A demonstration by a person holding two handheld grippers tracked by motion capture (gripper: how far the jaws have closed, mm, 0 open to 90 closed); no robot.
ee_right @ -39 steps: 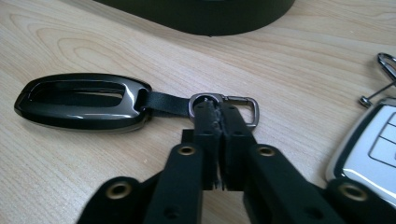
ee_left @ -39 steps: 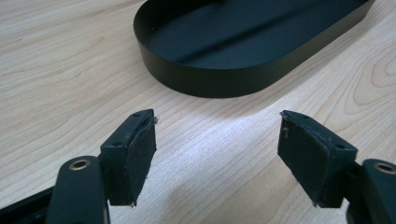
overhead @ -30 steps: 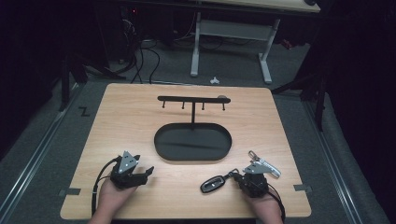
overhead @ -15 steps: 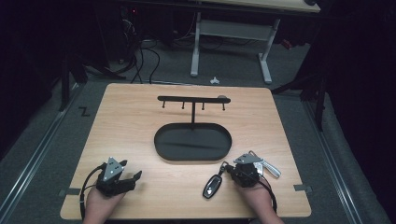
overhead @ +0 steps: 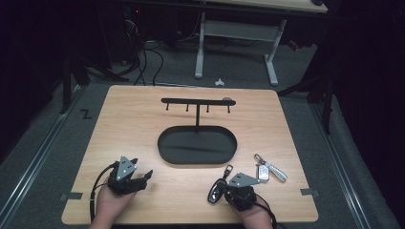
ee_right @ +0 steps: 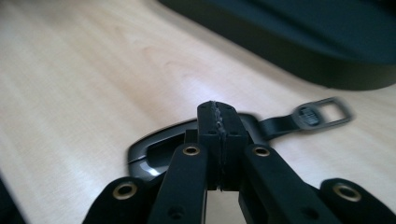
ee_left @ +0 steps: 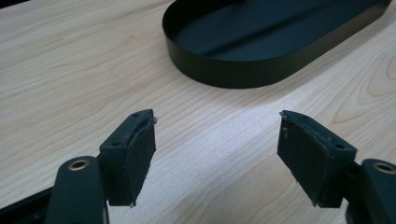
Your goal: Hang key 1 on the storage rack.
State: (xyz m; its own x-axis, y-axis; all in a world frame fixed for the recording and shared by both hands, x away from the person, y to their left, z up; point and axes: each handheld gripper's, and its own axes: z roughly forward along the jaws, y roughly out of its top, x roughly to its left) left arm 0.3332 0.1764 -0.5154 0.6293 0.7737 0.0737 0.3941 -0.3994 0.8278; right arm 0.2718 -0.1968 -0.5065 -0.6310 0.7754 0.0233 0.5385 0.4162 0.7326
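High view: black key fob (overhead: 218, 191) lies on table (overhead: 296, 143) near front edge, just left of right gripper (overhead: 228, 191), long way pointing toward black tray (overhead: 197, 145). Silver keys (overhead: 267, 170) close by. Left gripper (overhead: 143, 177) well apart.

Left gripper view: jaws spread wide, holding nothing.

Right gripper view: jaws pressed together, fob (ee_right: 154, 151) right under tips, maybe touching. Strap badge (ee_right: 309, 116) too blurry to read.

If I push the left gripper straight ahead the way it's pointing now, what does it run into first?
Probably the black oval tray. The left gripper stands with jaws open over bare table, and in its own view the tray's curved wall lies ahead, slightly right. Nothing lies between them; depth is hard to judge.
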